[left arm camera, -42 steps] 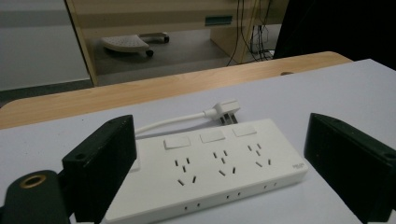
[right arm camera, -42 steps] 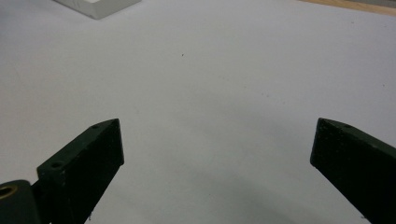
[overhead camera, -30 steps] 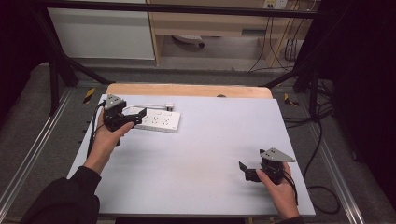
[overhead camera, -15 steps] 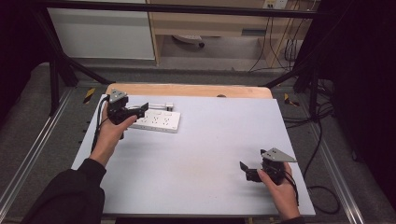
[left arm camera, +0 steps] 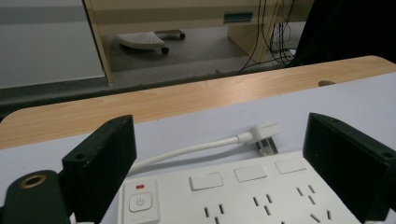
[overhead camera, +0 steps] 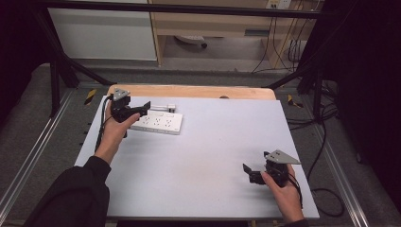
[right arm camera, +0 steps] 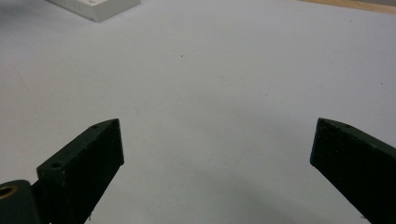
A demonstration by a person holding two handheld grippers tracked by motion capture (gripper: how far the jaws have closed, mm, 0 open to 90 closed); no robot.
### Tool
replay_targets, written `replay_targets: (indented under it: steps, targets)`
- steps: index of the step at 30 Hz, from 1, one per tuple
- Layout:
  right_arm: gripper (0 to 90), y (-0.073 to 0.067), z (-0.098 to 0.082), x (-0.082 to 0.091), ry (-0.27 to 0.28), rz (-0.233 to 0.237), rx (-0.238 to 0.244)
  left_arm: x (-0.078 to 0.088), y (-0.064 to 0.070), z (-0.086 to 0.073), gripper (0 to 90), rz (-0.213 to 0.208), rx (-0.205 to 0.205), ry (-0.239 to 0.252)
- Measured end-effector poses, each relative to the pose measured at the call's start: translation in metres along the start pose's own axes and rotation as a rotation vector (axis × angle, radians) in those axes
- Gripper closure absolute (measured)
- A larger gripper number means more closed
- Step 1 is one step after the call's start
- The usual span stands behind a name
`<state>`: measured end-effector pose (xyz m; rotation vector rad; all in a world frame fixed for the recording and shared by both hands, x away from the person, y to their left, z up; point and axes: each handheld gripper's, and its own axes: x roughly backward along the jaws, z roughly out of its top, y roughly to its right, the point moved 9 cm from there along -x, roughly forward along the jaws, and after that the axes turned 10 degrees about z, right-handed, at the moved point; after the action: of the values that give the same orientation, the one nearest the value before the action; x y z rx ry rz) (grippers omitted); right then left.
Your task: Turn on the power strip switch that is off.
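Observation:
A white power strip lies flat at the table's far left, its white cord and plug just behind it. My left gripper hovers over the strip's left end, open, with nothing between its jaws. In the left gripper view the strip with its power button sits below and between the wide-spread jaws of the left gripper, and the plug lies beyond. My right gripper rests near the front right, open and empty. The right gripper faces bare table.
The grey-white table top has a wooden strip along its far edge. A corner of the power strip shows far off in the right gripper view. Metal frame rails and cables run beside the table.
My left gripper has shifted a little toward the far edge, over the strip's left end. The right gripper has stayed put.

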<state>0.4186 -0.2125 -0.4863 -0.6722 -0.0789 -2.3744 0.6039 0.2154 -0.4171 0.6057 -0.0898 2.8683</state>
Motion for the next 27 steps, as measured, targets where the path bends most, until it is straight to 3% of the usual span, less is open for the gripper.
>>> replay_targets:
  steps: [20, 27]
  targets:
    - [3.3, 0.0, 0.0, 0.0, -0.003, 0.001, 0.002, -0.019, -0.015, -0.012, 11.3, 0.052, 0.026, -0.027]
    - [3.3, -0.001, 0.0, 0.0, 0.001, 0.0, -0.001, -0.023, -0.016, -0.014, 17.8, 0.066, 0.021, -0.032]
